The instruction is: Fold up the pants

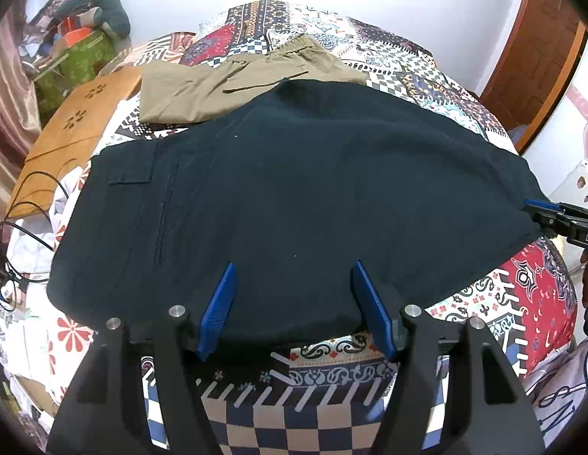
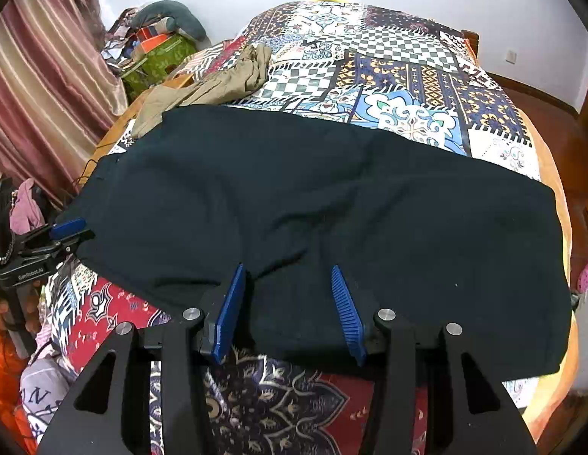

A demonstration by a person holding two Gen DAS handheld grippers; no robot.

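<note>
A green patterned box stands beyond the far left corner of the bed, with orange items and loose clutter piled in its top and a grey cushion lying over them; what else it holds is too small to tell.

The dark pants lie spread flat across the patchwork bedspread, folded lengthwise, with a flap pocket showing at their left end. Beyond them on the bed lies a 2nd pair, tan pants, with the elastic waistband toward the far side.

The left claw is open, its 2 blue fingers set apart over the near edge of the dark pants; the cloth lies between them, but the pads do not seem to press on it. The right claw is likewise open, its blue fingers spread over the near hem further along, the fabric creased between them and not pinched. Each claw appears at the edge of the other's view, next to the pants' near edge.
</note>
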